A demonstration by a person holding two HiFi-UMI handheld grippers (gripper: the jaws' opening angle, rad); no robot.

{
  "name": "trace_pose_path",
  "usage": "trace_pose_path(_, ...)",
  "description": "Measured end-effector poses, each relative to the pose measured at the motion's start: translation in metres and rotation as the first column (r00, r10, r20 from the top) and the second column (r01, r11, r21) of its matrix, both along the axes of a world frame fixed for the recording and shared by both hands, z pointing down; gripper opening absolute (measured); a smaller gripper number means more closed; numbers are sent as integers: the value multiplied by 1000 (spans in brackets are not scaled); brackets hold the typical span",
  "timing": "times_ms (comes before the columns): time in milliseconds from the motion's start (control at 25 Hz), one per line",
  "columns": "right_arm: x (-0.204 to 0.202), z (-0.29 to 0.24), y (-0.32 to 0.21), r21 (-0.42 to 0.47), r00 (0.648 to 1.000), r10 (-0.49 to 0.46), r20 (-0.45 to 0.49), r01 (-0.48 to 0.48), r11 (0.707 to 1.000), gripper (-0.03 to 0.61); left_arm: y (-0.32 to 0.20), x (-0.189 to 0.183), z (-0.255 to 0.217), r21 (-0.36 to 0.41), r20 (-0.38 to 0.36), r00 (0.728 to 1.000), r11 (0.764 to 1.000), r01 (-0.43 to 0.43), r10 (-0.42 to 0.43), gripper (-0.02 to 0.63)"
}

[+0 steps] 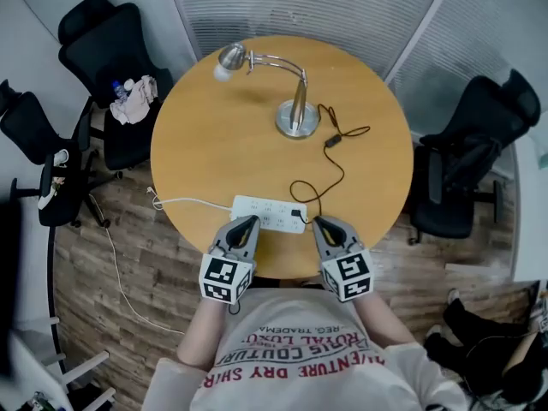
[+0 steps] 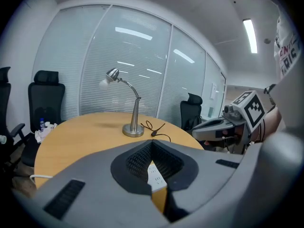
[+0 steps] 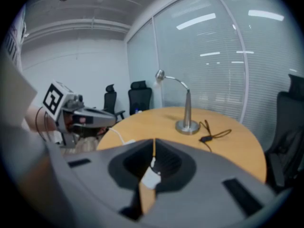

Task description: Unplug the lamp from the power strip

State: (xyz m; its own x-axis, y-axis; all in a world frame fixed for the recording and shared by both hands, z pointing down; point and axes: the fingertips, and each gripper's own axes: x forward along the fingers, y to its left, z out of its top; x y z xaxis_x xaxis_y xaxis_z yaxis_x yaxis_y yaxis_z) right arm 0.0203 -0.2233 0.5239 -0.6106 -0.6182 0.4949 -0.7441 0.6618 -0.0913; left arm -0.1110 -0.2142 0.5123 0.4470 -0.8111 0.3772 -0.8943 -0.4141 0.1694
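A silver desk lamp [image 1: 296, 118] stands at the far side of the round wooden table [image 1: 214, 144]. Its black cord [image 1: 336, 174], with an inline switch [image 1: 330, 141], loops down to a black plug [image 1: 297, 215] in the right end of the white power strip [image 1: 268, 213] near the table's front edge. My left gripper [image 1: 247, 223] hovers shut at the strip's near left side, holding nothing. My right gripper [image 1: 322, 224] is shut and empty just right of the plug. The left gripper view shows the strip [image 2: 154, 175] below the left gripper [image 2: 152, 144]; the right gripper view shows the strip [image 3: 151, 178] below the right gripper [image 3: 154, 141].
The strip's white cable [image 1: 184, 201] runs left off the table edge and down to the wooden floor. Black office chairs stand at the left [image 1: 111, 50] and right [image 1: 475, 144]. A glass wall with blinds [image 1: 342, 15] is behind the table.
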Motion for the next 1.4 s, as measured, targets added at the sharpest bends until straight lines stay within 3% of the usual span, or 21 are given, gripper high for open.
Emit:
trace_pose_path(120, -10, 14, -4, -37, 999, 10, -38, -11, 999, 31, -13, -1, 34, -66, 15, 997, 995, -73, 75, 29)
trace_pose_path(240, -15, 31, -5, -79, 998, 3, -64, -8, 997, 31, -19, 4, 76, -148, 51, 984, 976, -161, 170, 29)
trace_pose_path(480, -22, 56, -4, -168, 992, -35, -119, 15, 986, 42, -22, 27, 133, -246, 167, 911, 911, -331, 376, 29)
trace_pose_path(560, -26, 66, -2, -197, 986, -68, -154, 37, 980, 129, -25, 35, 142, -261, 182, 891, 894, -364, 416, 29)
trace_pose_path(720, -30, 89, -2, -245, 958, -141, -250, 78, 966, 147, -30, 46, 159, -302, 206, 852, 860, -412, 481, 29)
trace_pose_path(920, -30, 120, -8, -309, 883, -255, -394, 134, 941, 164, -35, 50, 171, -344, 248, 821, 839, -422, 515, 29)
trace_pose_path(1200, -33, 148, -14, -409, 746, -435, -505, 237, 881, 166, -35, 53, 173, -370, 234, 815, 824, -428, 529, 29)
trace_pose_path(1400, -38, 159, -16, -470, 641, -540, -545, 299, 830, 106, -35, 53, 174, -391, 211, 789, 789, -473, 577, 29)
